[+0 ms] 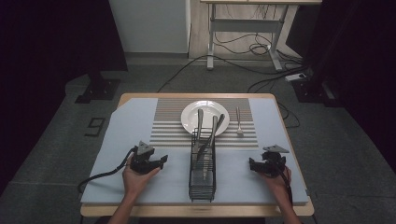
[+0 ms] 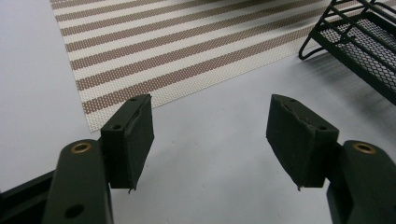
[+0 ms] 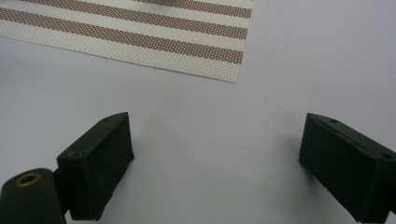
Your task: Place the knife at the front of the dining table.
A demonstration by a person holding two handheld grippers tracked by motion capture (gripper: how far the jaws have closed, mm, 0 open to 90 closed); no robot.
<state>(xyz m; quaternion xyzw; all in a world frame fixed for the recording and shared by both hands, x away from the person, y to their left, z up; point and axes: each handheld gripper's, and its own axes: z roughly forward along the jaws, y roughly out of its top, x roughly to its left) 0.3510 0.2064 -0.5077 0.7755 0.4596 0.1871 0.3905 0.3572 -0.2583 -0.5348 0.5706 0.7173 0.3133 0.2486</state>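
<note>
The black wire rack (image 1: pixel 202 175) holds two utensils (image 1: pixel 208 135) leaning upright. The white plate (image 1: pixel 205 117) lies bare behind it. The left gripper (image 2: pixel 210 135) and right gripper (image 3: pixel 217 161) both gape, jaws apart and empty.

**Both hands low, both grippers wide open**

The person's left hand (image 1: pixel 135 179) comes in from the near edge, left of the tall black wire basket (image 1: pixel 202 182), palm cupped under the black two-jaw left gripper (image 1: pixel 163 161), which points toward that basket. In the left gripper view its black padded jaws stand far apart with nothing between them.

The right hand (image 1: pixel 275 179) sits right of the basket, about level with the left hand, carrying the black two-jaw right gripper (image 1: pixel 251 164), which points in toward the basket. In the right gripper view its jaws are spread wide, nothing between them.
</note>
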